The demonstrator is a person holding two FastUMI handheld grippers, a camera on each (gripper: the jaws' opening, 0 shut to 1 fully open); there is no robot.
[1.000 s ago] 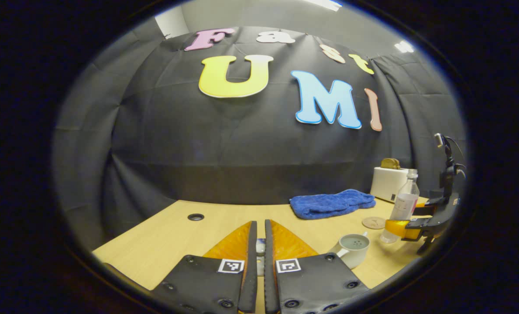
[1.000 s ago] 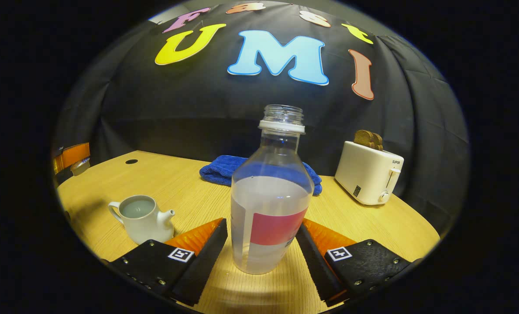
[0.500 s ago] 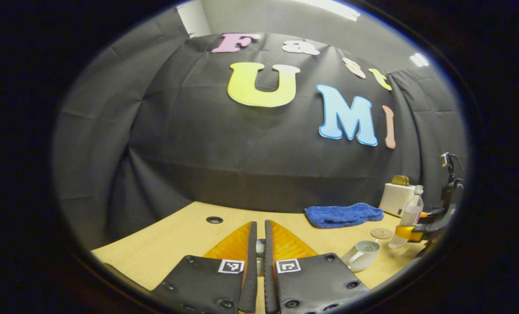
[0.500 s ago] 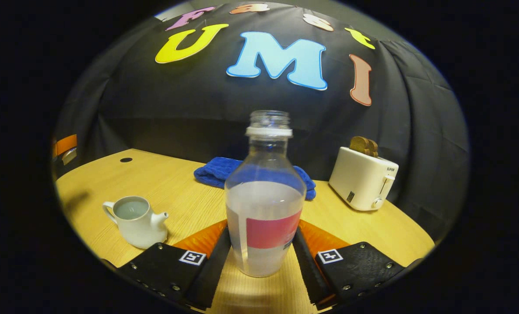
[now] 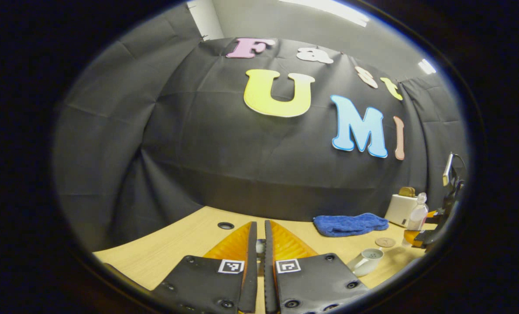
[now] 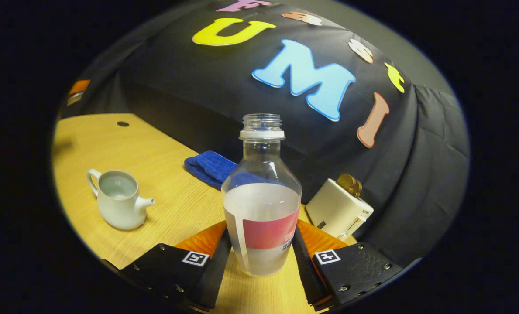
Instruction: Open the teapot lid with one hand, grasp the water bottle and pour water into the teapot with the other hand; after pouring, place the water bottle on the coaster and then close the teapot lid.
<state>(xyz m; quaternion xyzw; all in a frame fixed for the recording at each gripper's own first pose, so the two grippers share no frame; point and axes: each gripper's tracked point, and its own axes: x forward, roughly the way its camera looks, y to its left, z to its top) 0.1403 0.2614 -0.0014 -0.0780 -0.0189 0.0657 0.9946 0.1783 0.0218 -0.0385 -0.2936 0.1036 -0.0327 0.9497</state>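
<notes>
The right gripper [image 6: 261,257] has its two fingers pressed against the lower sides of the water bottle [image 6: 261,205], pinching it between them; the bottle is clear, ribless plastic with a rounded shoulder, a narrow threaded neck standing uncapped, a red band of label round its lower body and cloudy water filling it to about the shoulder. It stands upright relative to the fingers, while the wooden table [image 6: 163,205] with its fine pale grain slants behind it. Ahead and to the left of these jaws sits the teapot [image 6: 118,199], glossy white ceramic, squat and round-bellied, its lid off and its mouth open, the loop handle turned away from the gripper and the short spout pointing toward the bottle. Beyond the bottle lies a fluffy blue towel [image 6: 209,167], and to the right of the jaws a smooth cream toaster [image 6: 338,211] with toast in its slot. The left gripper [image 5: 260,257] holds its fingers nearly together, with something small and pale glimpsed in the slit between them, though what it is cannot be told. Far off to its right lie the round coaster [image 5: 385,242], flat on the table, and the teapot beside it.
</notes>
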